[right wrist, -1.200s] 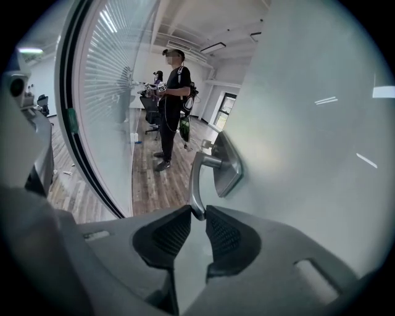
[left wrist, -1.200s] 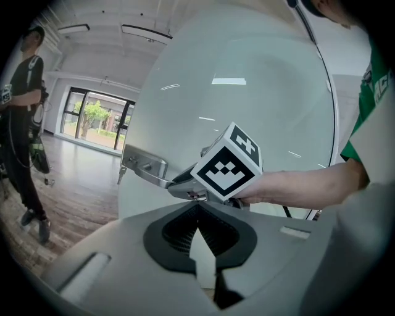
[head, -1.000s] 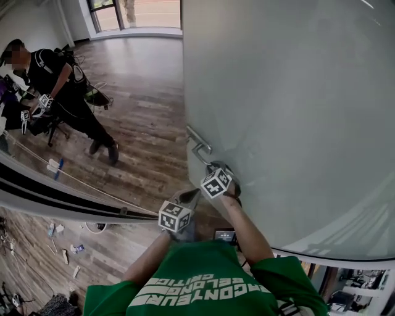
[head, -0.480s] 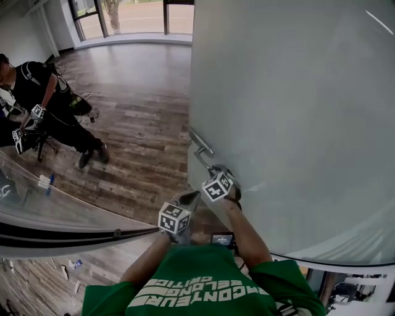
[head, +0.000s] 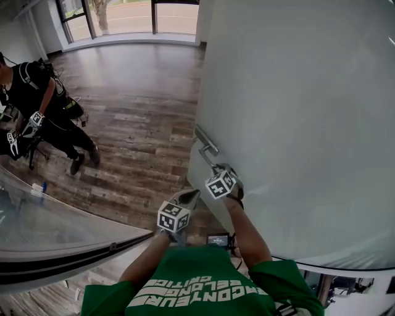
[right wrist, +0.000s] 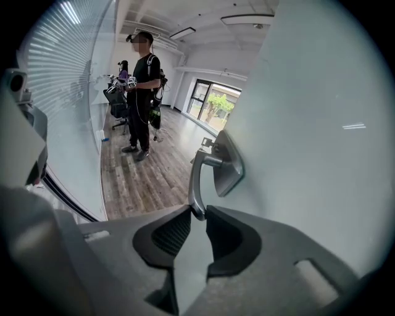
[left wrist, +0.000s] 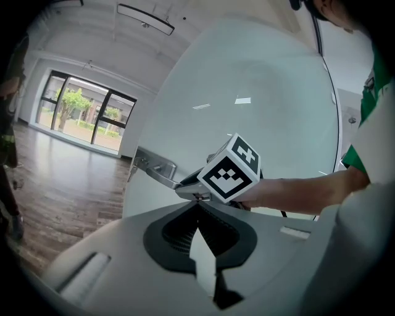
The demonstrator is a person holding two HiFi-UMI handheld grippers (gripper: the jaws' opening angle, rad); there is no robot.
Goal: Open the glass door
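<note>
The frosted glass door (head: 296, 111) fills the right of the head view and stands swung partly open. Its metal lever handle (head: 206, 144) juts from the edge near me. My right gripper (head: 217, 170), marker cube on top, is shut on the lever's end. In the right gripper view the lever (right wrist: 196, 179) runs down from its plate into the closed jaws of that gripper (right wrist: 199, 213). My left gripper (head: 187, 199) hangs just below and left of the right one, shut and empty. The left gripper (left wrist: 198, 205) looks at the right gripper's cube (left wrist: 231, 170) and the handle (left wrist: 153, 170).
A curved glass partition with a dark rail (head: 68, 237) runs along the lower left. Wooden floor (head: 136, 117) lies beyond the doorway. A person in black (head: 43, 102) stands at the far left with grippers, by a chair. Tall windows (head: 123, 15) close the far end.
The door's edge and handle have moved rightward as the door swings open, my right gripper staying shut on the lever. The glass partition has slid toward the lower left of the view.
</note>
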